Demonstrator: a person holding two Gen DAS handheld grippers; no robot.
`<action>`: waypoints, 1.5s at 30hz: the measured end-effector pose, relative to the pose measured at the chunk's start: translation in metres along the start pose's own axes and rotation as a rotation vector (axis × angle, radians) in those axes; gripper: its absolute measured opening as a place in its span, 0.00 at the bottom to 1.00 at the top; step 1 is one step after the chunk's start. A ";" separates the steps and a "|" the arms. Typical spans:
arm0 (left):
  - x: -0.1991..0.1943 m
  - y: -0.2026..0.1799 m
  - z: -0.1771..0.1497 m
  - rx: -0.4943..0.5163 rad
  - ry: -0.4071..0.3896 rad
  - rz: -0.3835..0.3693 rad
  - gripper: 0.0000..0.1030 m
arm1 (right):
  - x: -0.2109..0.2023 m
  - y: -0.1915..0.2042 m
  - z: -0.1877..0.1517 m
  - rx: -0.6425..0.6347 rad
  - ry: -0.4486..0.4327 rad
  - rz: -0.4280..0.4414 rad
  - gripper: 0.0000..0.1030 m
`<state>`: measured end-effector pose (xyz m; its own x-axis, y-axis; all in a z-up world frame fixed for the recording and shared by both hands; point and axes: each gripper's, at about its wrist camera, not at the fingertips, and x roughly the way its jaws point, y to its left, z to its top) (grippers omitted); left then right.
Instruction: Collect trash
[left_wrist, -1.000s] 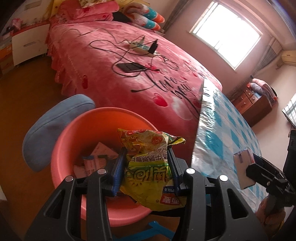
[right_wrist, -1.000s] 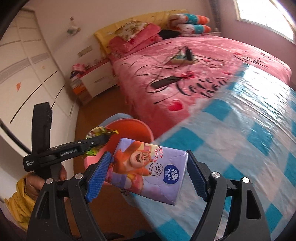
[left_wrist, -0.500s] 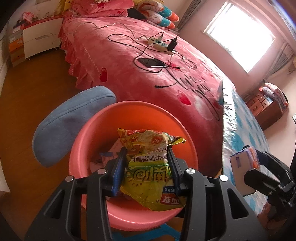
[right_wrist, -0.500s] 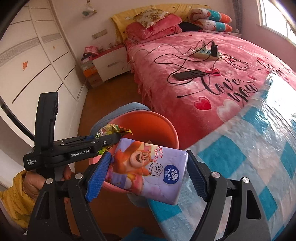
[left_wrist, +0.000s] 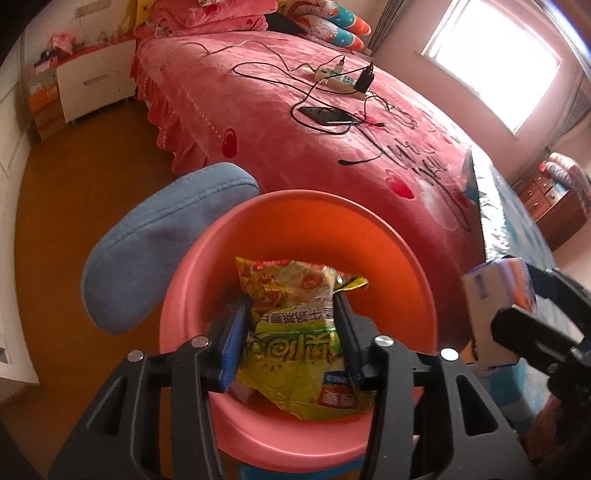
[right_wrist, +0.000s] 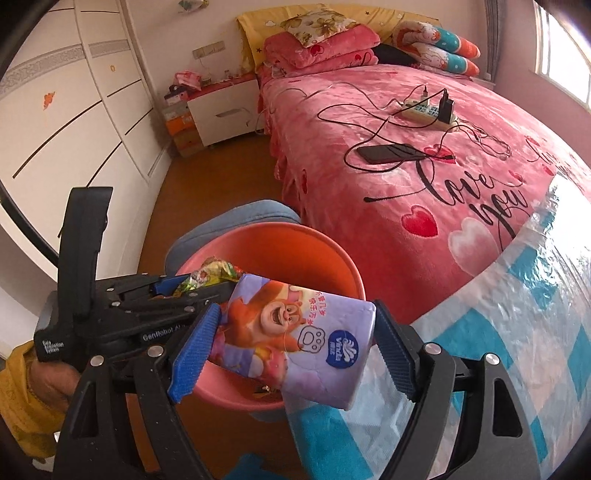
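My left gripper (left_wrist: 290, 332) is shut on a yellow-green snack bag (left_wrist: 299, 332) and holds it over the open salmon-pink bin (left_wrist: 306, 210). My right gripper (right_wrist: 295, 343) is shut on a purple tissue pack with a cartoon bear (right_wrist: 295, 336), held at the bin's (right_wrist: 295, 236) near rim, by the table edge. The left gripper with the bag (right_wrist: 207, 277) shows in the right wrist view, above the bin. The tissue pack (left_wrist: 495, 295) shows at the right in the left wrist view.
A blue chair back (left_wrist: 162, 236) stands against the bin's left side. A pink bed (left_wrist: 332, 140) with a phone (left_wrist: 325, 115), cables and power strip lies behind. A blue-checked table (right_wrist: 517, 332) is at right. A nightstand (right_wrist: 225, 110) and wardrobe (right_wrist: 74, 110) stand beyond the wooden floor.
Both grippers have moved toward the bin with their loads. The snack bag now hangs over the bin's middle, and the tissue pack has come from over the table to the bin's rim.
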<state>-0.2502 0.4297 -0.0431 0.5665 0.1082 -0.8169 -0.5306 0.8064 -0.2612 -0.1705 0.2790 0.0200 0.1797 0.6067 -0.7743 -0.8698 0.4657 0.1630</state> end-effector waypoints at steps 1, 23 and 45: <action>0.000 0.000 0.000 0.003 -0.004 0.007 0.54 | -0.001 -0.001 -0.001 0.002 -0.010 -0.003 0.79; -0.021 -0.038 0.009 0.113 -0.080 0.092 0.82 | -0.054 -0.051 -0.023 0.171 -0.126 -0.044 0.86; -0.059 -0.158 0.006 0.345 -0.178 0.067 0.87 | -0.152 -0.107 -0.090 0.301 -0.270 -0.197 0.91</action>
<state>-0.1964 0.2995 0.0490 0.6541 0.2419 -0.7167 -0.3443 0.9389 0.0027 -0.1457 0.0794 0.0653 0.4766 0.6154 -0.6278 -0.6416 0.7317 0.2301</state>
